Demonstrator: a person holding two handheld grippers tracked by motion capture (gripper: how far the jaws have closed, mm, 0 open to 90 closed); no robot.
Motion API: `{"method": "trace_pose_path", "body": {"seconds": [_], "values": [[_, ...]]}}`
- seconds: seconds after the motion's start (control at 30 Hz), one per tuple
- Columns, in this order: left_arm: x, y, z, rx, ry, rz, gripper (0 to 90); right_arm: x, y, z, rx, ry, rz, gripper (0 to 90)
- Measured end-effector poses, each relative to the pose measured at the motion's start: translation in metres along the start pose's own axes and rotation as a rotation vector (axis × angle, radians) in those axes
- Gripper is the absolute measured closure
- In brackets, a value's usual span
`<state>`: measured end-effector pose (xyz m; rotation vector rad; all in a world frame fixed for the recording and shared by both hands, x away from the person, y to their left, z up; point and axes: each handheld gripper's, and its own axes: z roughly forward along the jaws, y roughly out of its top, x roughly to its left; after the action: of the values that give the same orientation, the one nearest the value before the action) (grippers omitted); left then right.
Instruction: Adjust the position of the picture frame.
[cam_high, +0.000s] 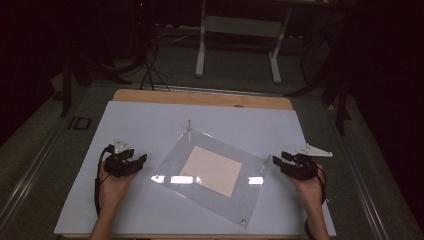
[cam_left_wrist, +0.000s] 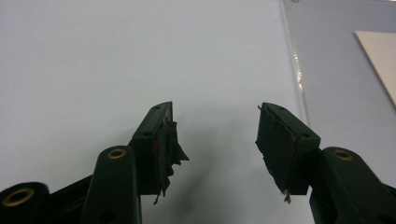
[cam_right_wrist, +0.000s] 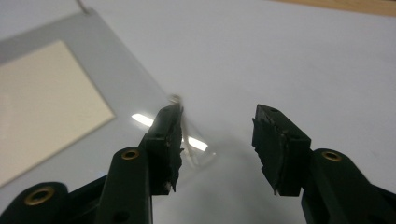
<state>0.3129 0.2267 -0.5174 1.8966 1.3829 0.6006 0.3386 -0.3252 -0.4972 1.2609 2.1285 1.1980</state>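
Note:
A clear plastic sheet (cam_high: 210, 172) lies skewed on the white tabletop (cam_high: 150, 125), with a cream paper rectangle (cam_high: 211, 170) at its middle. Small metal posts stand at its corners, one at the far corner (cam_high: 189, 126). My left gripper (cam_high: 140, 161) rests left of the sheet, open and holding nothing; its own view has the left gripper (cam_left_wrist: 215, 112) over bare tabletop, with the sheet's edge (cam_left_wrist: 296, 70) to the right. My right gripper (cam_high: 275, 161) is open at the sheet's right corner. In its own view, the right gripper (cam_right_wrist: 215, 114) has the corner post (cam_right_wrist: 180, 116) just beside its left jaw.
A wooden table edge (cam_high: 200, 97) shows beyond the white surface. A white desk frame (cam_high: 201, 47) and cables (cam_high: 150, 70) stand on the dark floor behind. Bare white tabletop lies around the sheet on all sides.

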Motion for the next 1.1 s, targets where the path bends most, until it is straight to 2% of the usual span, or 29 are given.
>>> {"method": "trace_pose_path", "body": {"seconds": [0.1, 0.2, 0.5, 0.53, 0.63, 0.67, 0.8, 1.1], "values": [[-0.001, 0.002, 0.001, -0.002, -0.011, 0.001, 46.1, 0.005, 0.001, 0.000, 0.002, 0.032, -0.045, 55.0], [-0.001, 0.004, 0.001, 0.000, -0.025, 0.018, 46.1, 0.008, 0.001, 0.004, 0.005, 0.048, -0.054, 58.1], [-0.004, 0.011, 0.006, 0.004, -0.054, 0.027, 47.5, 0.014, 0.003, 0.025, 0.048, 0.034, -0.112, 70.5], [-0.004, 0.012, 0.007, 0.005, -0.056, 0.030, 48.2, 0.015, 0.003, 0.029, 0.062, 0.030, -0.123, 74.5], [-0.006, 0.016, 0.009, 0.005, -0.075, 0.037, 49.7, 0.016, 0.003, 0.033, 0.073, 0.031, -0.131, 75.4], [-0.007, 0.019, 0.010, 0.002, -0.102, 0.047, 53.6, 0.015, 0.002, 0.036, 0.082, 0.028, -0.130, 74.4], [-0.010, 0.025, 0.016, 0.015, -0.120, 0.064, 54.4, 0.016, 0.001, 0.040, 0.100, 0.028, -0.136, 77.9], [-0.011, 0.043, 0.031, 0.023, -0.144, 0.064, 54.3, 0.016, -0.004, 0.047, 0.134, 0.020, -0.142, 82.6]]}}
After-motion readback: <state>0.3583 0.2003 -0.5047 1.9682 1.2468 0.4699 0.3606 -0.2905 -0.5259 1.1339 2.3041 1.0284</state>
